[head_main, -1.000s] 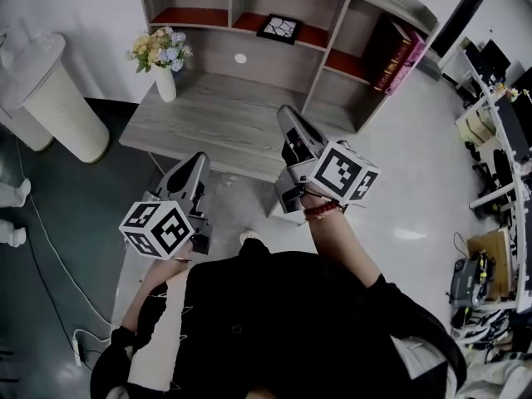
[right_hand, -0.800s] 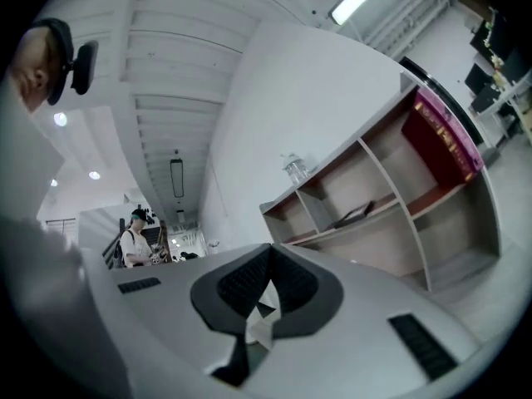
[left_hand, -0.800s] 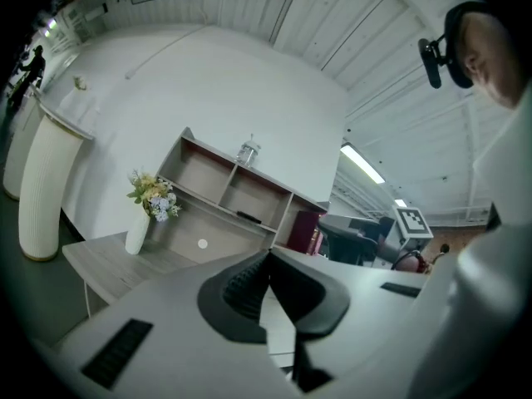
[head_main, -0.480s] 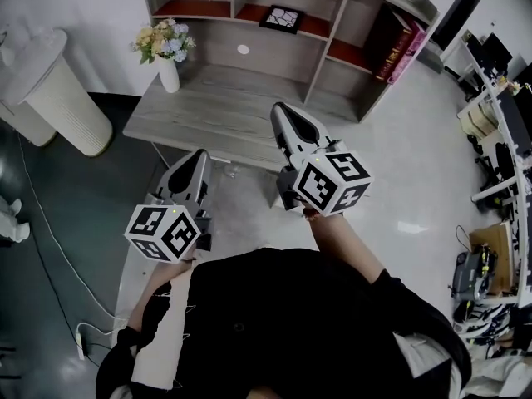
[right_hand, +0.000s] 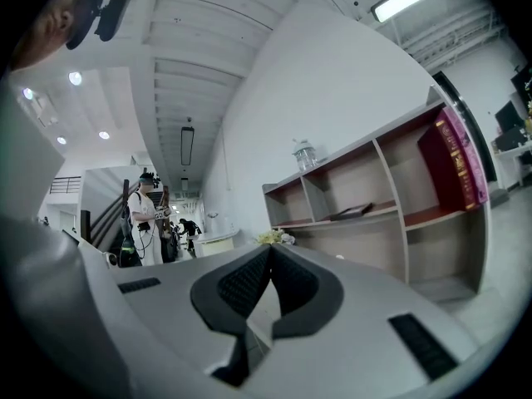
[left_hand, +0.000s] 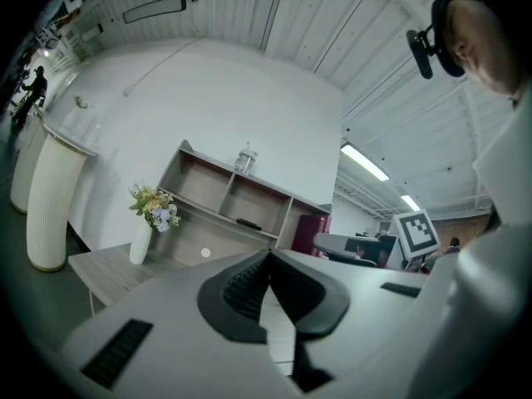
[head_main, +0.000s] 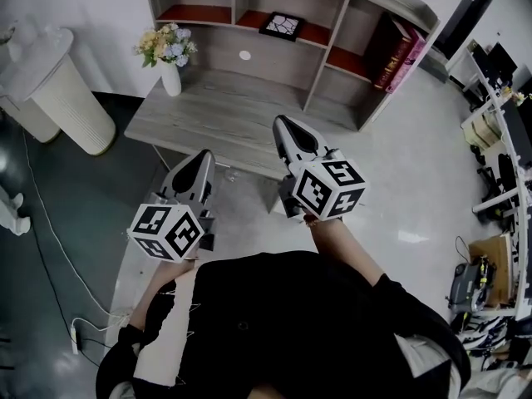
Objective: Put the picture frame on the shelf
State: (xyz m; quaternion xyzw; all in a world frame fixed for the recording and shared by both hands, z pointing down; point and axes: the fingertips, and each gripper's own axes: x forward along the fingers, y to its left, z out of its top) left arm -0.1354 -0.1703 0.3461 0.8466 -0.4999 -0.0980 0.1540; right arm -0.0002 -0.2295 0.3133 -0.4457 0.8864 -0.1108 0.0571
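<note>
Head view: person stands in front of a grey wood-grain surface (head_main: 218,116) with a shelf (head_main: 312,66) rising from its far edge.

Picture frame (head_main: 281,27): dark border, white cracked-pattern face. It lies flat on the red-lined board of the upper middle compartment of the shelf. Nothing touches it.

Left gripper (head_main: 202,154): held by the person's left hand, marker cube toward the body, tip toward the surface. Left gripper view shows the two dark ribbed pads meeting at the tip, jaws fully together, nothing between them. It hangs over the floor, just short of the near edge of the surface.

Right gripper (head_main: 281,121): held in the right hand, also pointing toward the shelf. Right gripper view shows the jaws pressed together, empty. In the head view its tip overlaps the near edge of the surface; contact cannot be judged.

Both grippers are well apart from the picture frame.

Other items:
- White vase of flowers (head_main: 167,59) upright at the left rear of the surface.
- Dark red and pink books (head_main: 400,51) leaning in the right compartment.
- Clear bottle (right_hand: 304,153) on top of the shelf.
- White ribbed column (head_main: 65,100) on the floor to the left.
</note>
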